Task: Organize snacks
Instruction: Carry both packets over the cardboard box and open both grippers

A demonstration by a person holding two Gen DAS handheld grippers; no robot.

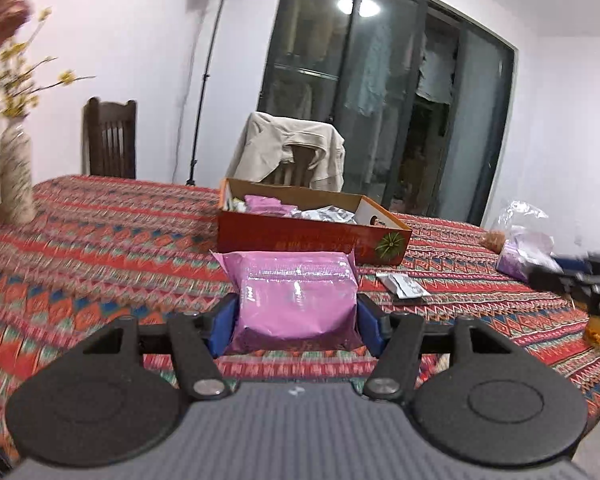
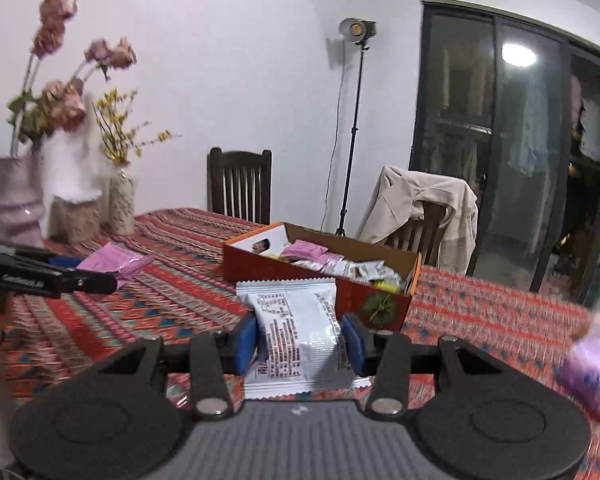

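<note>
Left gripper (image 1: 296, 312): blue pads clamped on pink snack packet (image 1: 296, 296). Right gripper (image 2: 302, 340): pinching white snack packet (image 2: 300, 332). Orange box (image 1: 312, 236) of snacks: just beyond both, on patterned tablecloth (image 1: 100, 240).

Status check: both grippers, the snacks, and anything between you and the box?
Left gripper shut on pink packet. Right gripper shut on white packet. Box ahead, open, part filled. Nothing in the way.

White walls (image 2: 240, 60); a studio lamp (image 2: 357, 29) is glowing on its stand. Dark glass doors (image 1: 380, 92) are reflecting a ceiling light. Jacket is hanging over a chair (image 2: 424, 216); patterned tablecloth (image 1: 100, 240) is covering the table.
</note>
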